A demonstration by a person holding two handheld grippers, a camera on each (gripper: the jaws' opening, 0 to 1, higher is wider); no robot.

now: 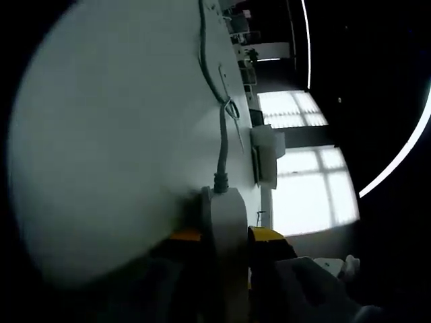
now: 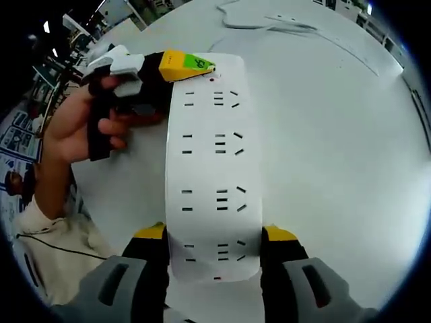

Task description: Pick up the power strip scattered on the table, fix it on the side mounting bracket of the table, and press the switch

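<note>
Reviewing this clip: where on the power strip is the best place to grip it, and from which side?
Grip the power strip across its narrow width at the two ends, jaws on the long side edges. The right gripper does this at the near end, the left gripper at the far end by the cord. That leaves the sockets uncovered.

Right claw [image 2: 214, 247]: grey jaws, yellow tips. Left claw [image 2: 176, 73]: black body, white housing, yellow tip with green sticker. Hand [image 2: 71, 131] bare; cream sleeve [image 2: 47, 245], thin black cable.
</note>
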